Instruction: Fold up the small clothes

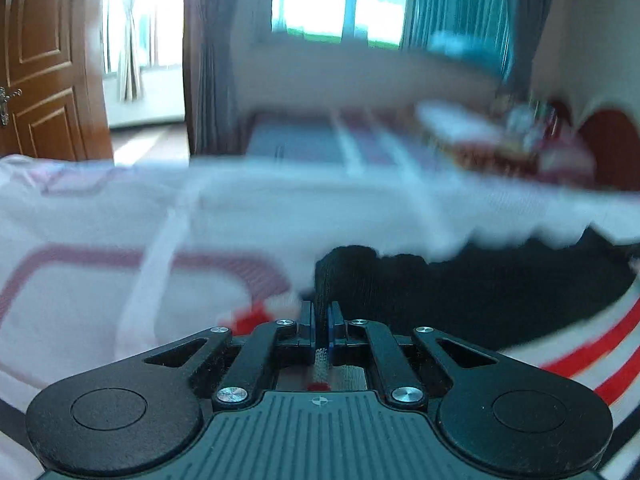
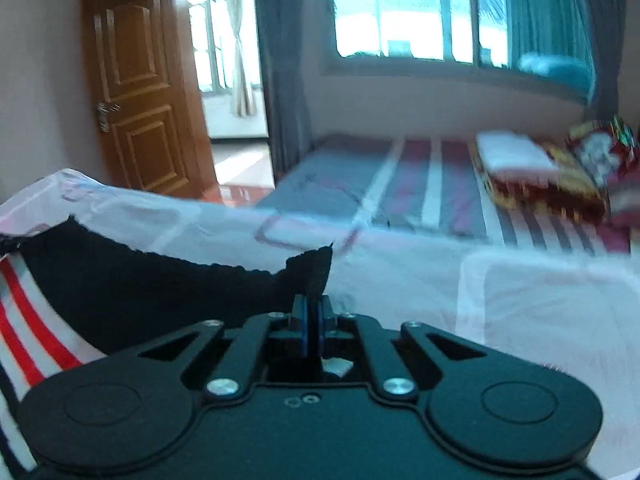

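A small garment with a black hem band (image 1: 480,292) and red and white stripes (image 1: 592,364) hangs stretched between my two grippers above a white bed sheet (image 1: 100,292). My left gripper (image 1: 321,312) is shut on the left corner of the black band. My right gripper (image 2: 313,312) is shut on the other corner of the black band (image 2: 160,280), which sticks up past the fingertips. The striped part (image 2: 28,320) shows at the left of the right wrist view. The left wrist view is blurred by motion.
The white sheet with red outlined squares (image 2: 520,320) covers the near bed. A second bed with a striped cover (image 2: 400,192) and folded blankets (image 2: 540,180) stands under the window (image 2: 400,12). A brown door (image 2: 136,92) is open at the left.
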